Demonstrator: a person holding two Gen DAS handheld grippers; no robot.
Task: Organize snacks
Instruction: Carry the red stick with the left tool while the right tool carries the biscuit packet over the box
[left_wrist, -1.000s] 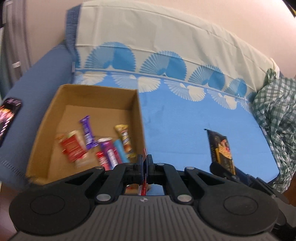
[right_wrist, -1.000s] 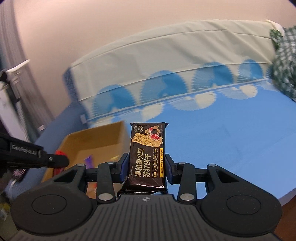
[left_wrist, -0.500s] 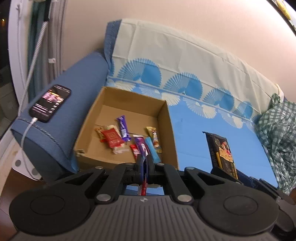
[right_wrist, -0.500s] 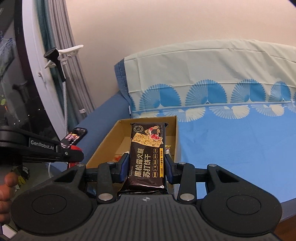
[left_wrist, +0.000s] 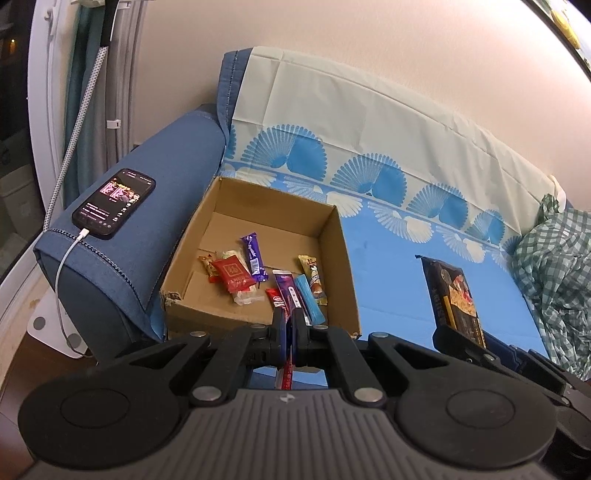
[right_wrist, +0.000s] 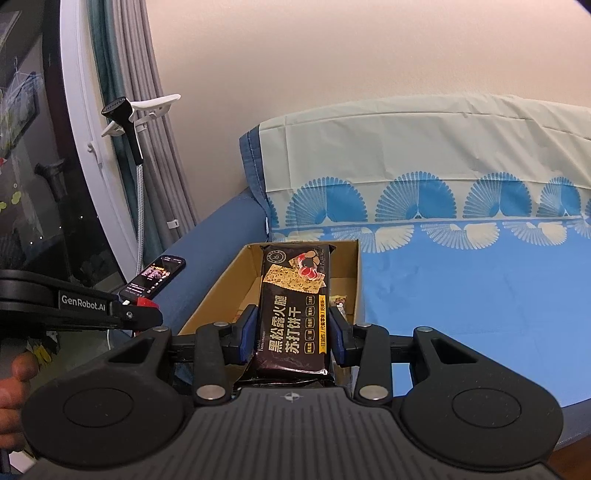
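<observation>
We hold two claws over the sofa. Right claw (right_wrist: 291, 334) grips a black cracker pack (right_wrist: 294, 306) by its long edges – pack upright, in front of the cardboard box (right_wrist: 210, 295). Left claw (left_wrist: 288, 332) is clamped tight on a thin red wrapper (left_wrist: 286, 373), just short of the box's near wall. Inside the box (left_wrist: 258, 206): approx. eight small snacks, incl. a red packet (left_wrist: 234, 275), purple bar (left_wrist: 253, 256) & blue stick (left_wrist: 309, 301). Phone (left_wrist: 113, 202) lies on the blue armrest (left_wrist: 177, 147), cable plugged in – well apart from the snacks.
</observation>
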